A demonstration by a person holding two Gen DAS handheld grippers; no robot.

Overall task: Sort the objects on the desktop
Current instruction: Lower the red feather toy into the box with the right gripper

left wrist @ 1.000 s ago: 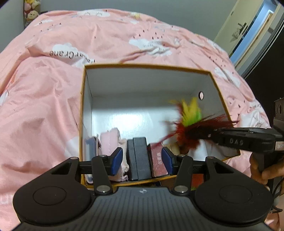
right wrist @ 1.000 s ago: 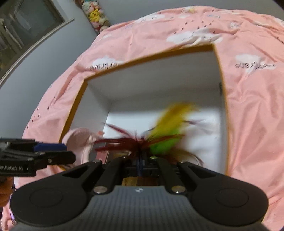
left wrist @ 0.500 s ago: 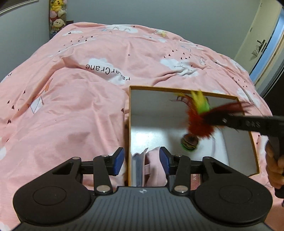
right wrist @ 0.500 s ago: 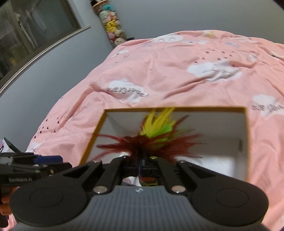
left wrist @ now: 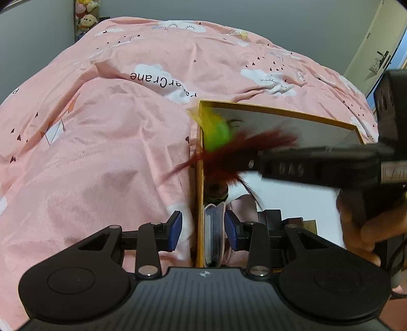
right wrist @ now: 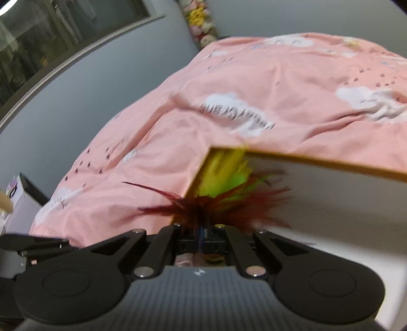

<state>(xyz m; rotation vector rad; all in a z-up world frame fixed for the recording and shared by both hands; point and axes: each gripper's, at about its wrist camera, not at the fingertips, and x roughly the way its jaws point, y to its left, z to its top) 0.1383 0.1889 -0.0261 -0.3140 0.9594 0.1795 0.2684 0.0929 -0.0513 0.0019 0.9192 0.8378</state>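
A white box with an orange rim (left wrist: 279, 112) lies open on the bed. My left gripper (left wrist: 203, 230) straddles its left wall, and its blue pads (left wrist: 175, 230) are closing. The wall and a pink-covered booklet (left wrist: 213, 229) stand between them, and the left pad is still clear of the wall. My right gripper (right wrist: 202, 230) is shut on the base of a feather toy (right wrist: 223, 178) with red, yellow and green plumes. The right gripper (left wrist: 257, 163) holds the toy (left wrist: 218, 132) over the box's far left corner (right wrist: 305, 163).
A pink cloud-print bedspread (left wrist: 101, 152) surrounds the box. Inside lie a small round item (left wrist: 216, 191), pink cloth (left wrist: 244, 206) and a black block (left wrist: 272, 216). A hand (left wrist: 368, 229) grips the right tool. Plush toys (left wrist: 86, 17) stand at the back. A white carton (right wrist: 20, 203) sits left.
My left gripper has shifted left from over the box's inside to astride its left wall, with its jaws narrower. The right gripper has carried the feather toy left across the box to the far corner.
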